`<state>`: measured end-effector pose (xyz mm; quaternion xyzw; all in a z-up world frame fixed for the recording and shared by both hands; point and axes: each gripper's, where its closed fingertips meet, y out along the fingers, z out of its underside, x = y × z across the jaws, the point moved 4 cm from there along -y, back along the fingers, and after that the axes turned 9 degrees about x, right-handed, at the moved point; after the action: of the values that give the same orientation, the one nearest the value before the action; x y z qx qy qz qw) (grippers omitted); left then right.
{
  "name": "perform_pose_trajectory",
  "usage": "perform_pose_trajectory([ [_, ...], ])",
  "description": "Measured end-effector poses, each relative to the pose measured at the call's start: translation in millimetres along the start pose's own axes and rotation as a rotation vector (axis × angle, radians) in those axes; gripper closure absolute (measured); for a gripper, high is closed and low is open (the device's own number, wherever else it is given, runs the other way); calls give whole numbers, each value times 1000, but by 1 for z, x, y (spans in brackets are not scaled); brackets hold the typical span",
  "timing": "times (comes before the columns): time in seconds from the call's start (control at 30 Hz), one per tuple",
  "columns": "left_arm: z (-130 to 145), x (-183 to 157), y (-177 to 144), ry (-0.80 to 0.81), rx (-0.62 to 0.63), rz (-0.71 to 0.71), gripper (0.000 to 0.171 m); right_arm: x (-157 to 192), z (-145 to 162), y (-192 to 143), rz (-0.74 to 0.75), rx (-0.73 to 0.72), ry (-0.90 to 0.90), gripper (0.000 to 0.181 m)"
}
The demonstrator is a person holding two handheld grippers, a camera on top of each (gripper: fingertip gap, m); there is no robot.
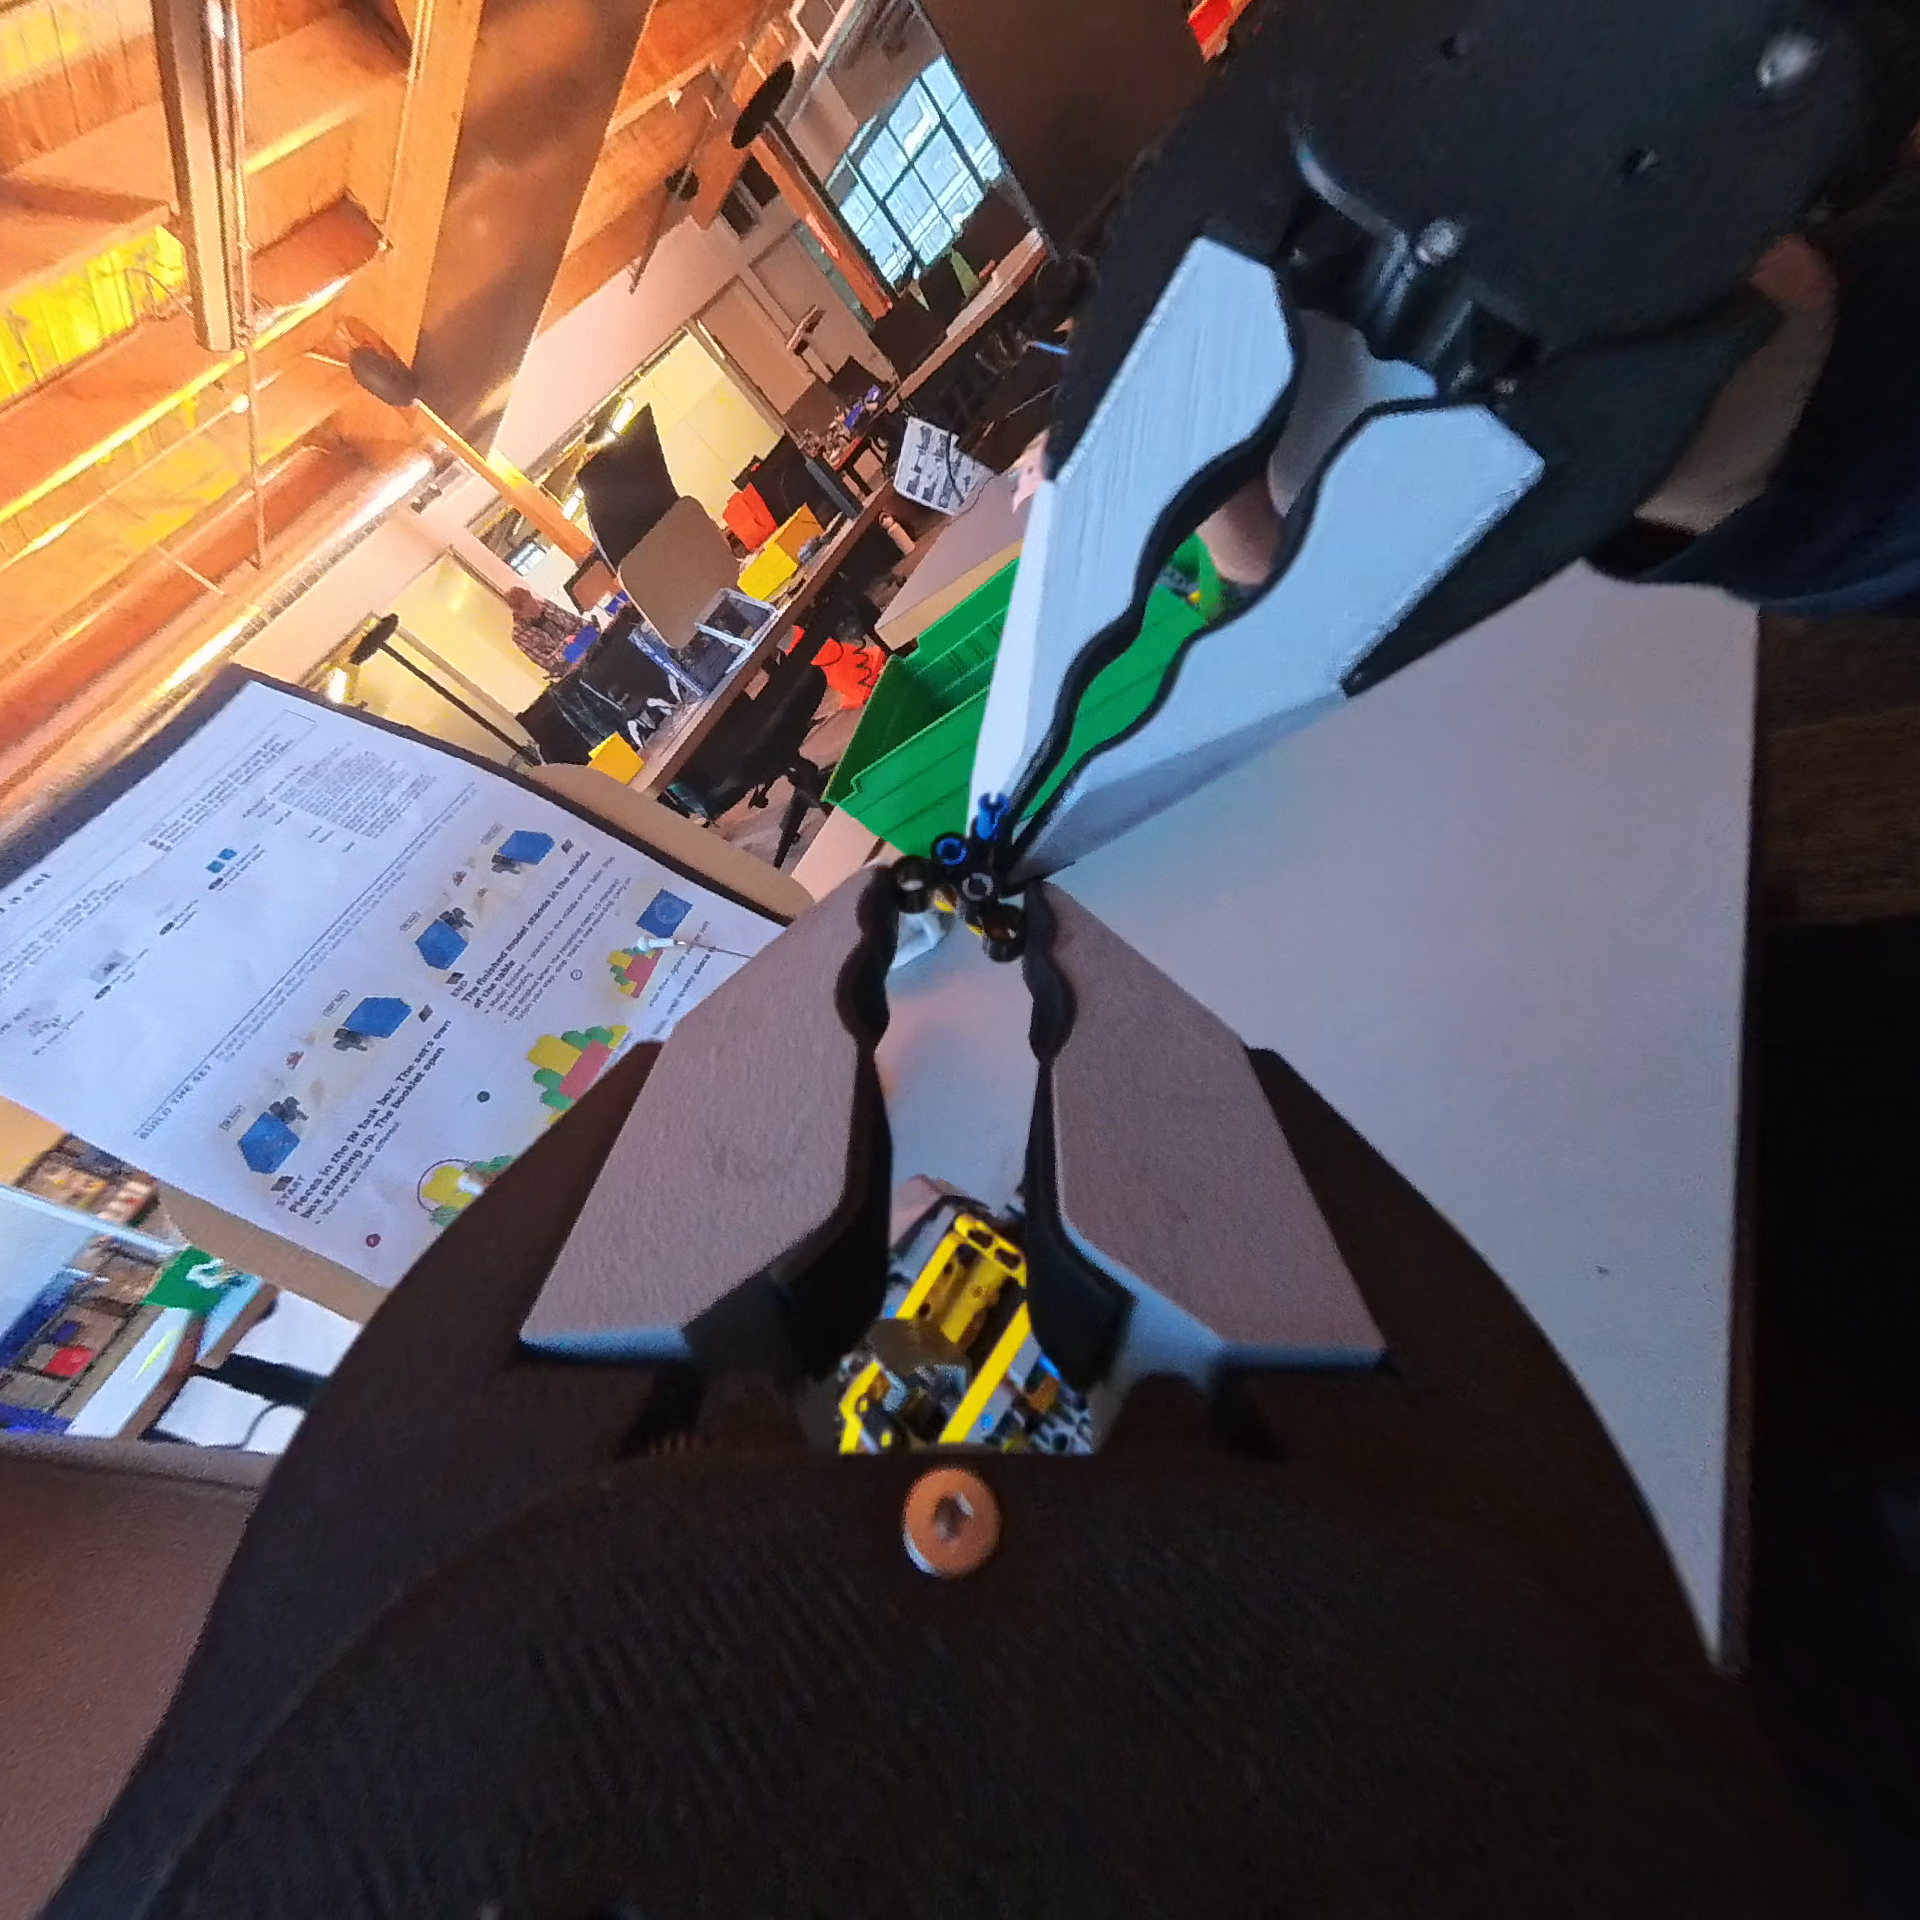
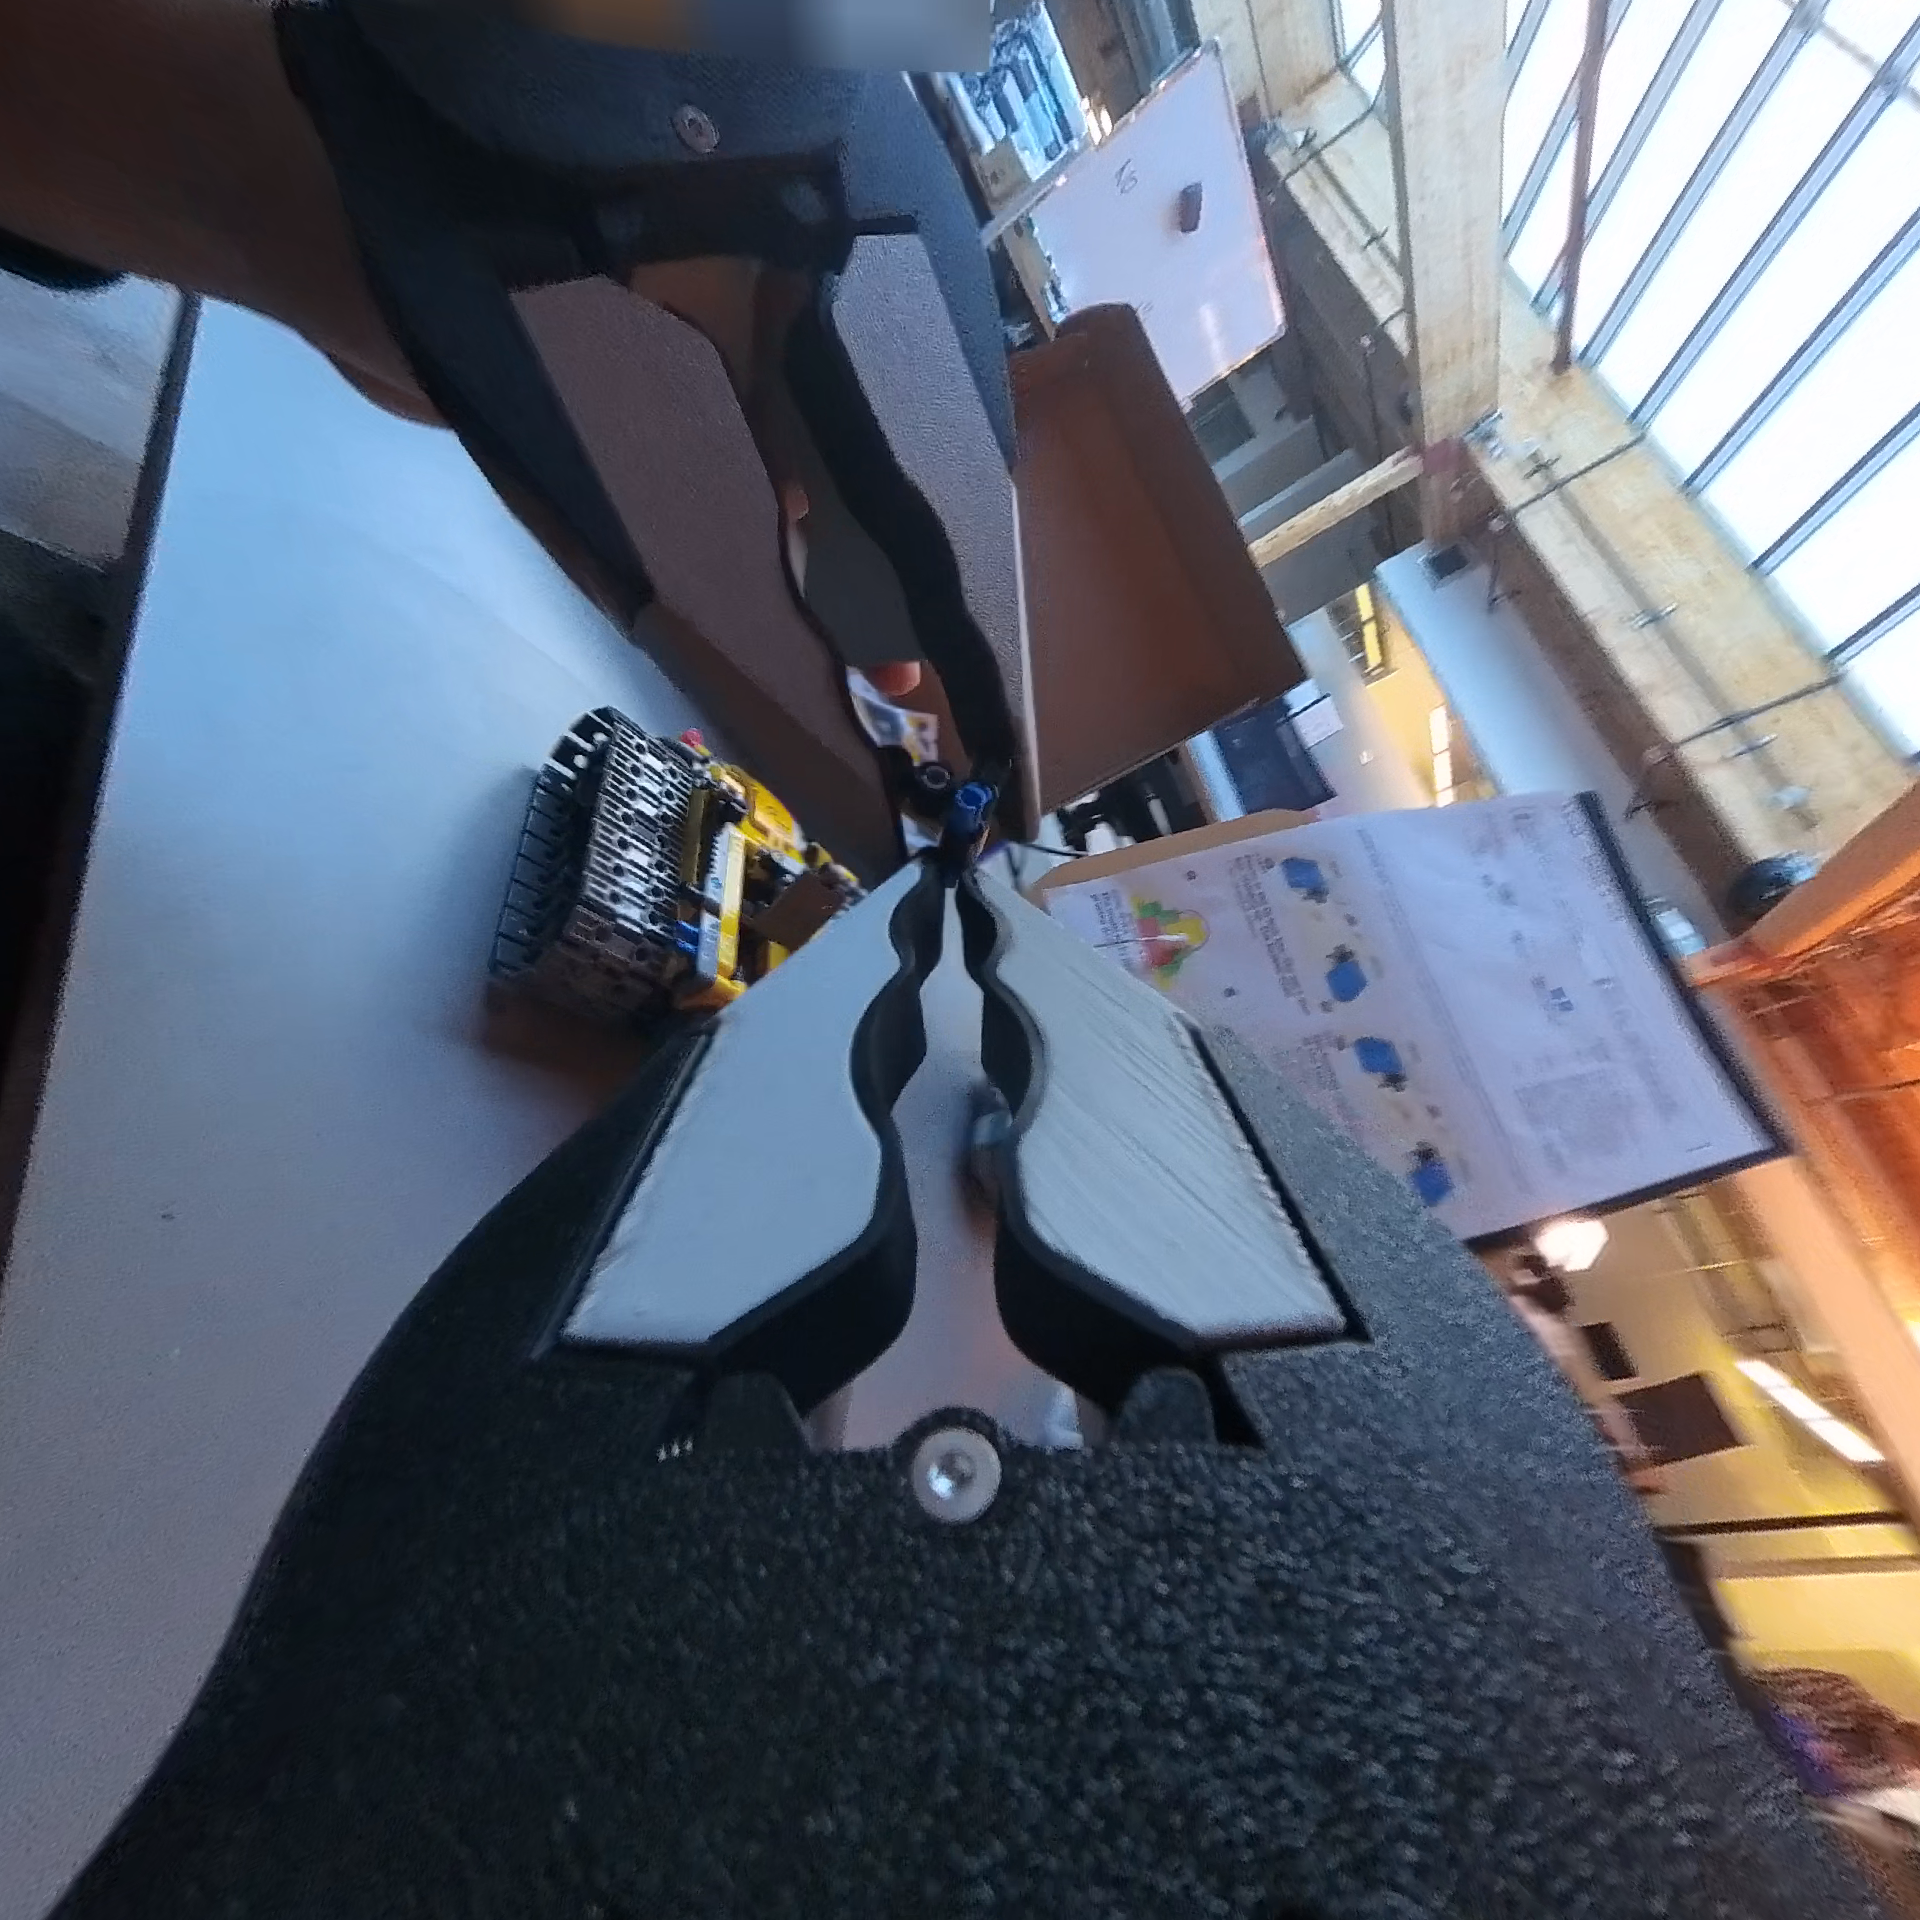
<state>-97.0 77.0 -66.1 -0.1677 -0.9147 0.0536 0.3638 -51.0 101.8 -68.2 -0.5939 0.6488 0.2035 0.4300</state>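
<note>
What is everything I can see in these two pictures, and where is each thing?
Small part with holes: one, black, with a blue pin, pinched between both grippers' tips.
Tracked toy vehicle: one, yellow with black tracks, on the table beside the grippers.
Table: one, white, beneath everything.
Instruction sheet: one, white with coloured pictures, propped up behind.
Bin: one, green, at the table's far edge.
Whiteboard: one, white, far back.
Left gripper: one, brown-faced fingers closed on the small part.
Right gripper: one, grey-faced fingers, tips closed on the same part.
</note>
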Motion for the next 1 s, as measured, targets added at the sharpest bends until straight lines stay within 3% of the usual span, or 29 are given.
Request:
perform_pose_trajectory([
  [0.13,1,-2,4,102,-29,-69,149,-6,10,1,-253,-90,339,180],
  [0.23,2,6,1,260,-12,-236,149,-15,9,-10,-402,-209,537,181],
  [0.37,-11,4,-12,393,-125,-358,149,-22,0,-23,-558,-330,695,161],
  [0.43,-18,1,-17,445,-164,-395,149,-18,-6,-24,-603,-348,704,153],
  [0.6,-27,-5,-28,535,-244,-458,149,-11,-20,-24,-537,-344,608,155],
  [1.0,-31,-8,-30,600,-257,-518,150,-13,-29,-35,-523,-365,575,160],
])
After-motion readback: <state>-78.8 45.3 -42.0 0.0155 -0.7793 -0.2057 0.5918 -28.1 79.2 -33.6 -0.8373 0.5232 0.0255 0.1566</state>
